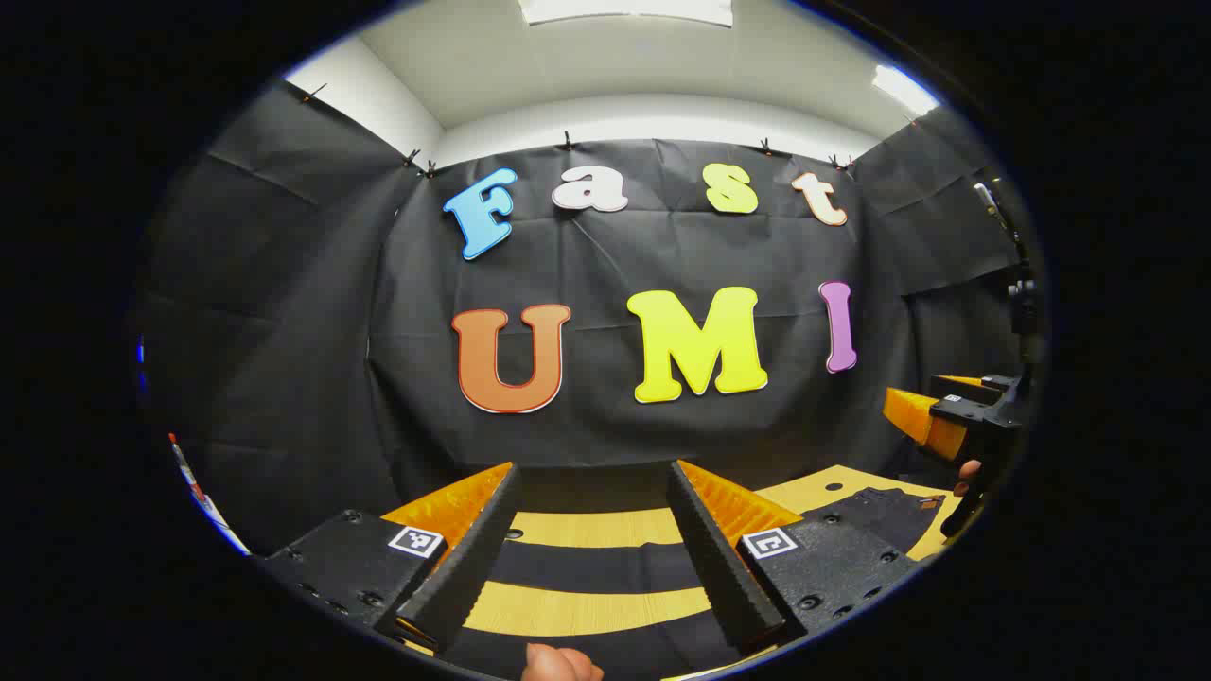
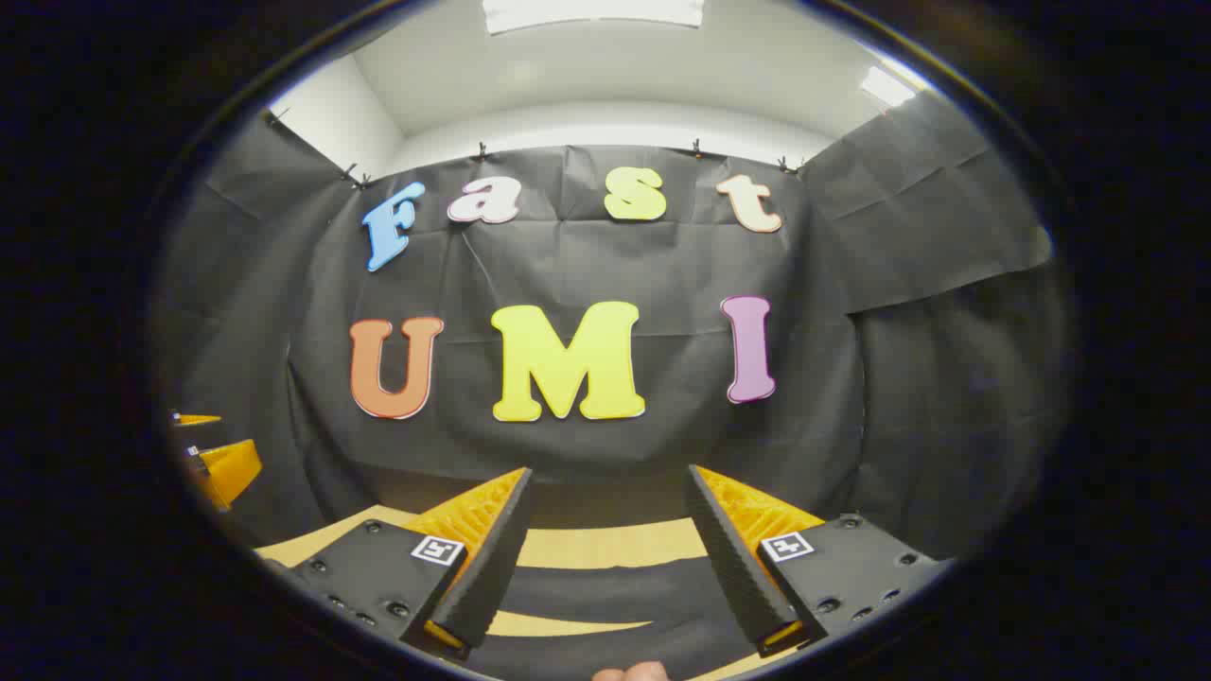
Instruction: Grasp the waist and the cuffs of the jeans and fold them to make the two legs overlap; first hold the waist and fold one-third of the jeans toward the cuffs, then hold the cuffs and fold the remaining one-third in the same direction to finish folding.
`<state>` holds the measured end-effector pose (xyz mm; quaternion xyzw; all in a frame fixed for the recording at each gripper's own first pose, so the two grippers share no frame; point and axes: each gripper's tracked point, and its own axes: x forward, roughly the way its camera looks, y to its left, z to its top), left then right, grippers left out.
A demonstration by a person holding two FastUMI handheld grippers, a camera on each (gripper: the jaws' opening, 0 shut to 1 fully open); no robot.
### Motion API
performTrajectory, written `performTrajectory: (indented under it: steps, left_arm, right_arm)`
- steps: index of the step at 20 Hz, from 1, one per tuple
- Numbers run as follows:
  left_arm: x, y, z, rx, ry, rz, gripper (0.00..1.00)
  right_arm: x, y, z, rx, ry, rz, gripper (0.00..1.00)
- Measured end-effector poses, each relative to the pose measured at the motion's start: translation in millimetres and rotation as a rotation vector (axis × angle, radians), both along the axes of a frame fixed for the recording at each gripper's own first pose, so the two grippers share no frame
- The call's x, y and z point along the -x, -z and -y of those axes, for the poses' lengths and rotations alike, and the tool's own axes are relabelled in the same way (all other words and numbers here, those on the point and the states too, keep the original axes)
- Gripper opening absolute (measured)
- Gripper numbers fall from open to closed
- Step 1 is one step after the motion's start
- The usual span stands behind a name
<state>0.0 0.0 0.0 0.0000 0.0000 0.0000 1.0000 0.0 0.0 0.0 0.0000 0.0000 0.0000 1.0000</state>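
Left gripper [image 1: 591,577] wide open, holding nothing, above black jeans [image 1: 596,566] spread on wooden table [image 1: 596,528]. Right gripper [image 2: 615,582] likewise spread wide, empty.

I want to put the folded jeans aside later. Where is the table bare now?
Bare wood shows as a strip of table between the cloth wall and the far jeans leg, and a second strip between the two legs. At the waist end it is crowded, near the right gripper.
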Motion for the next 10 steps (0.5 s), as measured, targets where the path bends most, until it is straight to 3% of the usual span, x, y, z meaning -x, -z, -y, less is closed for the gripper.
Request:
performTrajectory:
  steps: [7,8,10]
  left_arm:
    - [-4.0,3.0,-8.6,0.008,-0.024,-0.009,0.99]
    - [-3.7,2.3,-8.8,0.008,-0.027,-0.010,0.99]
    - [-3.7,3.8,-10.2,0.006,-0.036,-0.013,0.99]
  right_arm:
    - [-0.5,1.3,-5.5,0.018,-0.021,-0.001,0.93]
    - [-0.6,2.7,-4.8,0.019,-0.024,-0.003,0.98]
    - [-1.6,4.1,-4.9,0.015,-0.029,-0.009,0.93]
